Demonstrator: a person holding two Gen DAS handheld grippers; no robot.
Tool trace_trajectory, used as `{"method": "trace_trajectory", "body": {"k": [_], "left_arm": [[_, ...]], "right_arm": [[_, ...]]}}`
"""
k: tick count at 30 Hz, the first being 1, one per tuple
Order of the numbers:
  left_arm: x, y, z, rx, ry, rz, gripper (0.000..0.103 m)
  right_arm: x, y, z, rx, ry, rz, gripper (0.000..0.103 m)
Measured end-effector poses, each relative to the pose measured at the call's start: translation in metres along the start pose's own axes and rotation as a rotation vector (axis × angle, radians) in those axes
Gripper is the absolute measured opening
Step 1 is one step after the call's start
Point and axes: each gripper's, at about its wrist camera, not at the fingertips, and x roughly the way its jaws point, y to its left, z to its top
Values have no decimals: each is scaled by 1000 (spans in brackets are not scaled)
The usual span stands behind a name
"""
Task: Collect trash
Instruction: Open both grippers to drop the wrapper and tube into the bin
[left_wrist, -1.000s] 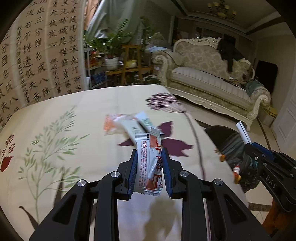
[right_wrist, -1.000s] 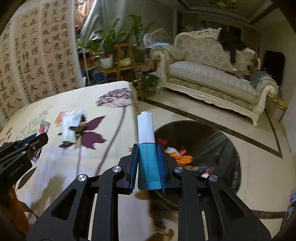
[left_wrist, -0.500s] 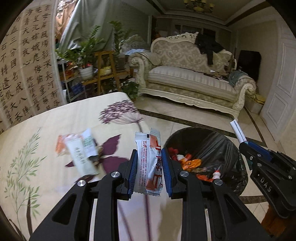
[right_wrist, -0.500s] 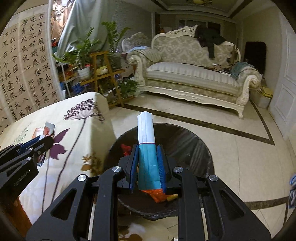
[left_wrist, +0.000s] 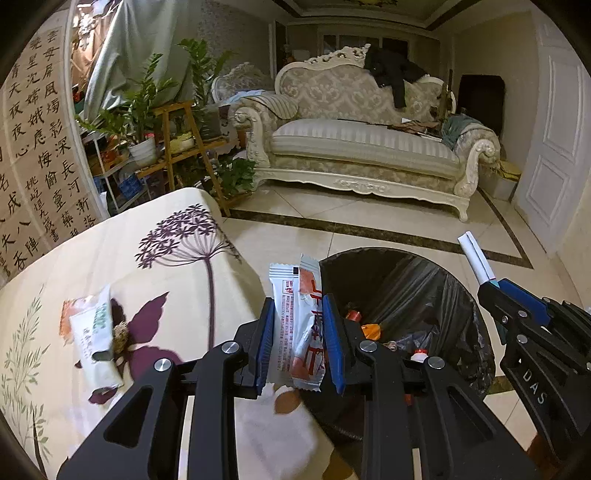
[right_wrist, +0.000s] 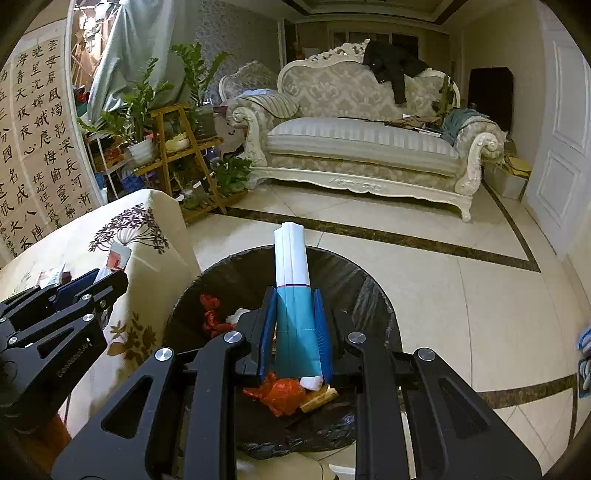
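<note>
Cream floor tiles (right_wrist: 424, 295) with a dark inlaid border stretch away ahead of both tongs toward an ornate pale sofa (left_wrist: 362, 147), and up to the left a stand of potted plants (left_wrist: 147, 110) sits beside a wall of calligraphy (left_wrist: 40, 147). Just below and ahead of the tongs stands a round bin lined with a black bag (right_wrist: 351, 280), already holding red and orange scraps. The left tongs (left_wrist: 297, 325) are clamped on a white and orange snack wrapper (left_wrist: 301, 325), which stands upright between the blue pads, its top edge rising above them; these tongs sit over the edge of the bench (left_wrist: 110, 258), whose cream cloth is printed with purple flowers, and the bin's rim lies just to their right. The right tongs (right_wrist: 295, 325) are pinched nearly closed on a folded teal and white paper packet (right_wrist: 293, 295), held upright with its white end pointing away, directly above the open mouth of the bin. Left of the left tongs, on the bench, lie a white and green wrapper (left_wrist: 94, 332) overlapping an orange one (left_wrist: 68, 317), with a small brownish clump touching them. From the right wrist view the left tongs show at the lower left, close beside the bin.
</note>
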Motion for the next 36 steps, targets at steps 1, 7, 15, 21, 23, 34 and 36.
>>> {"method": "trace_trajectory", "body": {"k": [1, 7, 15, 21, 23, 34, 36], "left_arm": [[2, -1, 0, 2, 3, 0, 27], [14, -8, 4, 14, 29, 8, 27], [24, -18, 7, 24, 52, 9, 27], [27, -21, 9, 29, 57, 5, 30], [27, -21, 10, 25, 58, 9, 39], [20, -16, 11, -3, 38, 23, 72], [18, -14, 11, -7, 39, 35, 73]], "right_arm": [[2, -2, 0, 4, 2, -2, 20], [11, -10, 1, 21, 13, -6, 20], [23, -16, 3, 30, 29, -8, 21], [25, -16, 4, 36, 35, -5, 21], [26, -17, 4, 39, 38, -3, 22], [22, -21, 2, 66, 32, -18, 44], [20, -22, 2, 70, 32, -19, 50]]}}
